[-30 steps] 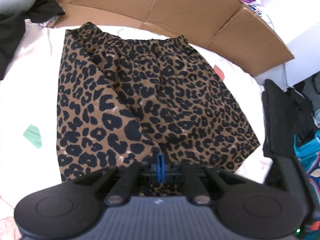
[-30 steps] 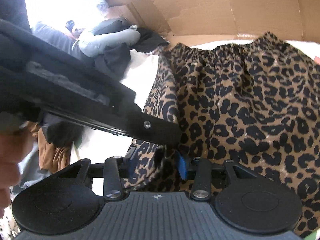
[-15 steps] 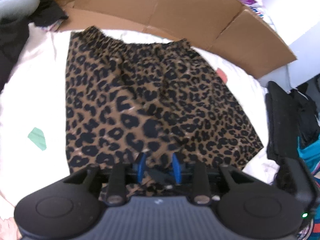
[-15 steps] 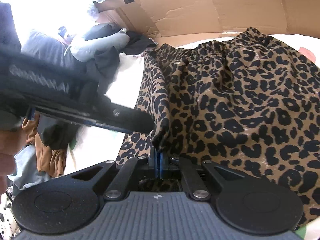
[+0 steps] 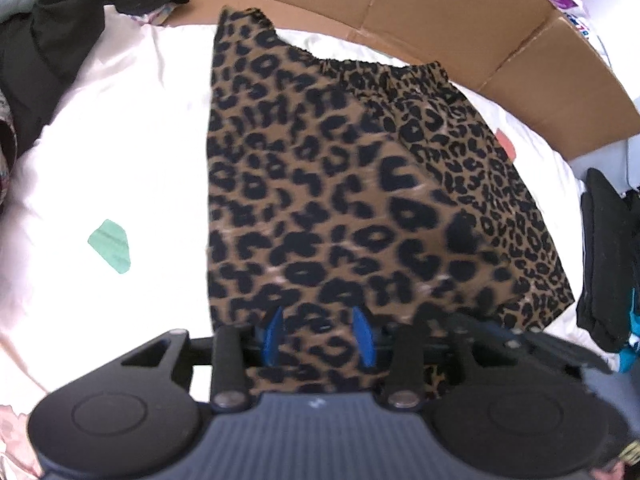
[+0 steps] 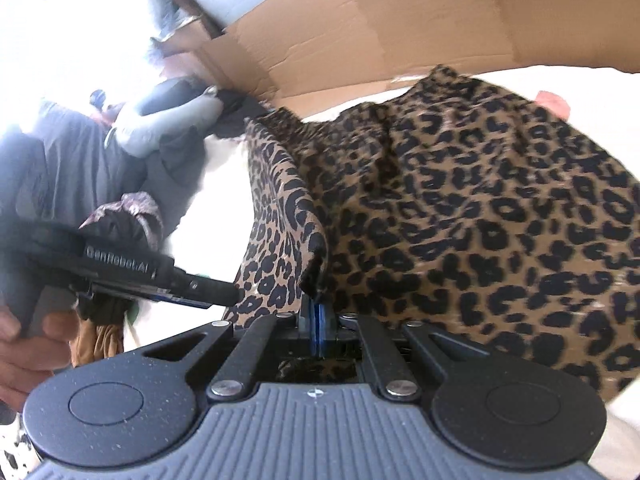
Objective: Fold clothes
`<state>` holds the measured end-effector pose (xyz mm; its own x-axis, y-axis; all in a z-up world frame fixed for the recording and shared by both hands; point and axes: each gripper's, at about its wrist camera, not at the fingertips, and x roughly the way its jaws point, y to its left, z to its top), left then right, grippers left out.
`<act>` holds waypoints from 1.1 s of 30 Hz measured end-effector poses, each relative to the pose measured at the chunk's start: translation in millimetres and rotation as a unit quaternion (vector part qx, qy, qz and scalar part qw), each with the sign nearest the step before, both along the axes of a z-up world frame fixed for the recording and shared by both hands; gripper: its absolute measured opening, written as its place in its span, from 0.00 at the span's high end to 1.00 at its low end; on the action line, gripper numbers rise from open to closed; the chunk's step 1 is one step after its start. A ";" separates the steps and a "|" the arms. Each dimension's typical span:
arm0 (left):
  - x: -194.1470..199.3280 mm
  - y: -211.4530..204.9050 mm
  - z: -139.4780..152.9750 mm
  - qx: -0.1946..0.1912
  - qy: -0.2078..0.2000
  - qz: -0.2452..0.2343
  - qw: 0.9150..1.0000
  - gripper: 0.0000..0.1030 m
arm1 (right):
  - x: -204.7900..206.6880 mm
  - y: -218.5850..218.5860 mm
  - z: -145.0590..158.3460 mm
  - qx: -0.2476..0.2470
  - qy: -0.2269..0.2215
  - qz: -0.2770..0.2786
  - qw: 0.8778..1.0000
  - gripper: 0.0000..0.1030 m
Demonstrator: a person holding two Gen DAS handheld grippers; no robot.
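Left gripper (image 5: 318,340): blue fingers, pressed together a second ago, now stand parted with the hem of the brown-and-black leopard-print elastic-waist skirt (image 5: 360,200) lying loose between them. Right gripper (image 6: 318,328): fingers, apart a second ago, are now clamped on the skirt's left hem corner and hold it raised. Skirt: its left side edge, formerly flat on the white sheet (image 5: 120,160), is now lifted and carried over toward the right, uncovering more sheet.

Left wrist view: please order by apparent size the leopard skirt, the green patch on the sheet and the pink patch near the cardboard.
1. leopard skirt, by far the largest
2. green patch
3. pink patch, partly hidden by the skirt and farther away, so its true size is unsure
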<state>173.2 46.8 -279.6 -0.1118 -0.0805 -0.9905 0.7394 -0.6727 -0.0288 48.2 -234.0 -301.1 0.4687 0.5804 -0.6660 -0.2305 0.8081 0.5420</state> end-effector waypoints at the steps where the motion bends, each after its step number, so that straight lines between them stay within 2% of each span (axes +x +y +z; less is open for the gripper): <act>1: 1.1 0.3 -1.2 0.001 -0.003 0.000 1.000 0.58 | -0.5 -6.4 1.2 -0.001 0.000 -0.008 1.000 1.00; 12: 15.8 -0.1 -14.7 0.024 -0.034 0.001 0.999 0.57 | -7.8 -61.7 3.1 -0.014 0.013 -0.078 0.997 1.00; 21: 25.5 6.4 -23.5 0.050 -0.044 -0.019 0.998 0.57 | -16.4 -91.7 -1.4 -0.020 0.021 -0.116 0.993 1.00; 33: 35.3 9.7 -25.4 0.063 -0.049 -0.043 0.996 0.57 | -22.7 -135.3 -8.2 -0.041 0.027 -0.182 0.982 1.00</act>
<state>208.6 56.5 -305.0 -0.0144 0.0499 -0.9987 0.6821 -0.7298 -0.0463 25.6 -369.3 -309.3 0.5981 0.3246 -0.7328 0.1084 0.8732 0.4752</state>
